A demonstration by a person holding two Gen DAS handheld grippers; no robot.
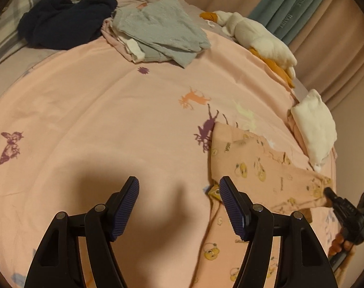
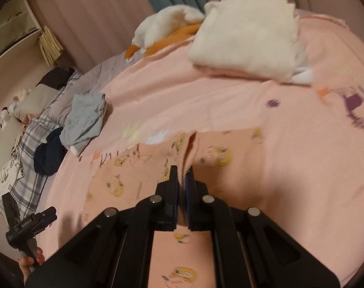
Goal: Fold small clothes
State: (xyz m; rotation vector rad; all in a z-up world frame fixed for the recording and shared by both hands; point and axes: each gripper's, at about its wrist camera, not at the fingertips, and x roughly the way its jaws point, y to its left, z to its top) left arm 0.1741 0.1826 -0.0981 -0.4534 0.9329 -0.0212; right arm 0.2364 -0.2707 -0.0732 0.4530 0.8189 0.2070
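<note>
Right gripper point(image 2: 183, 177) clamped on a raised pinch of the pink printed garment point(image 2: 138, 168), which lies spread on the pink bedsheet point(image 2: 289, 168). Left gripper point(image 1: 179, 192) wide apart, empty, above the sheet just beside the garment's edge. Farther off: folded cream stack point(image 2: 244, 38), grey clothes pile point(image 1: 158, 28).

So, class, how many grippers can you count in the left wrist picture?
2. The left gripper fills the bottom middle, jaws open over the bedspread. The right gripper is at the right edge, pinching the pink garment. None seem hidden.
</note>
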